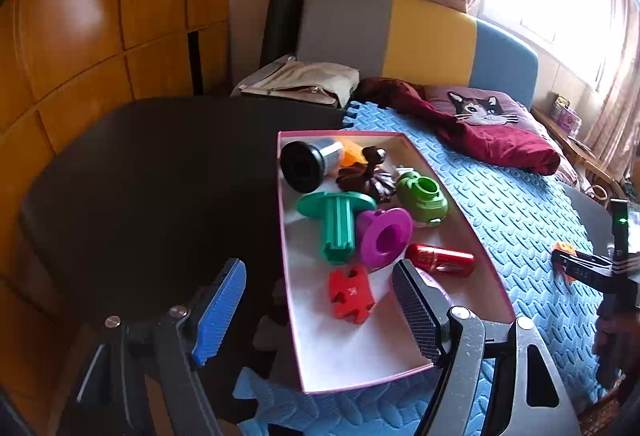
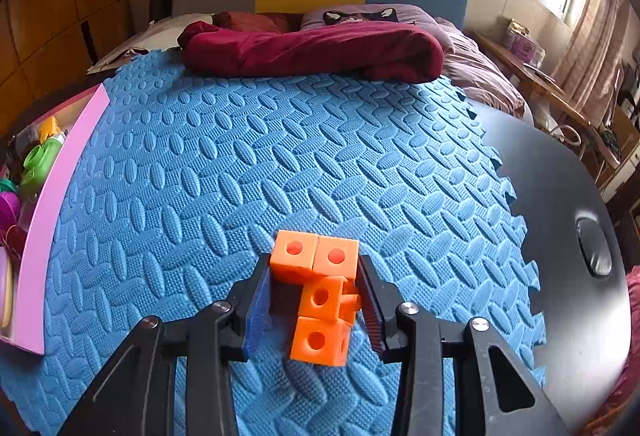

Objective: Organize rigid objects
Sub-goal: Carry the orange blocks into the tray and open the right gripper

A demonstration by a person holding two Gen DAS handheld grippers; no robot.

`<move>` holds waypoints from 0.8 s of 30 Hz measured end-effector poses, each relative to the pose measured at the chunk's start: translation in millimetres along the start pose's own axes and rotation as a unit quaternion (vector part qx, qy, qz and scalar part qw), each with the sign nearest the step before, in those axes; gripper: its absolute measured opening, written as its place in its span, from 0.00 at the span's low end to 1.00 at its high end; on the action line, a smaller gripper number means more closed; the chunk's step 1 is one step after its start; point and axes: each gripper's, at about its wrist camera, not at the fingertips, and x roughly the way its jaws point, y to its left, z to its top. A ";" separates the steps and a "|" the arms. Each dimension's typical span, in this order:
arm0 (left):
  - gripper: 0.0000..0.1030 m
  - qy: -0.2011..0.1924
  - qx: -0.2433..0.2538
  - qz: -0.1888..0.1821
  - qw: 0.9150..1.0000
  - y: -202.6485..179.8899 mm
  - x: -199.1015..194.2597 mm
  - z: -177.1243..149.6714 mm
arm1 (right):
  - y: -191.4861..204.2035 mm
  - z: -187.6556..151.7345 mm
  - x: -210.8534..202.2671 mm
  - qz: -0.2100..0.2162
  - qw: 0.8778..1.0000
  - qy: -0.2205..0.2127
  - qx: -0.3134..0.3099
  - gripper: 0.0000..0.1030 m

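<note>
An orange piece of joined cubes sits between the fingers of my right gripper, which is shut on it just above the blue foam mat. It also shows far right in the left wrist view. My left gripper is open and empty over the near end of the pink-rimmed box. The box holds a red jigsaw-shaped piece, a red cylinder, a purple flanged ring, a green spool, a light green part, a dark brown piece and a black-and-silver cylinder.
The mat lies on a black round table. A maroon cloth and a cat pillow lie at the mat's far end. The box's pink wall stands left of the right gripper. A wooden wardrobe is at left.
</note>
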 end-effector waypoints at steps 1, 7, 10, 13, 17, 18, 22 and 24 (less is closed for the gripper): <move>0.74 0.001 -0.003 0.001 1.000 2.4 0.6 -0.9 | 1.2 -1.4 -1.1 0.004 1.000 0.003 0.003 0.40; 0.74 0.005 -0.018 0.005 1.000 14.4 3.5 -5.3 | 16.6 -9.8 -10.9 0.031 0.999 0.013 -0.004 0.40; 0.74 0.005 -0.024 0.007 1.000 19.4 3.7 -6.3 | 28.1 -8.7 -23.0 0.060 0.998 0.003 -0.004 0.40; 0.74 0.003 -0.032 0.010 0.999 24.5 3.1 -5.6 | 47.1 -2.5 -45.3 0.103 0.994 -0.019 -0.011 0.40; 0.74 -0.001 -0.039 0.012 0.999 29.9 1.1 -3.5 | 87.5 6.1 -77.7 0.175 0.982 -0.047 -0.050 0.40; 0.74 -0.001 -0.040 0.013 0.999 30.9 0.9 -3.3 | 99.8 6.2 -84.7 0.192 0.978 -0.051 -0.064 0.40; 0.74 0.001 -0.043 0.014 0.999 35.0 0.7 -3.5 | 152.4 2.6 -99.5 0.241 0.962 -0.047 -0.123 0.40; 0.74 0.003 -0.045 0.015 0.999 36.4 1.6 -4.1 | 175.4 -1.7 -94.8 0.251 0.956 -0.033 -0.145 0.40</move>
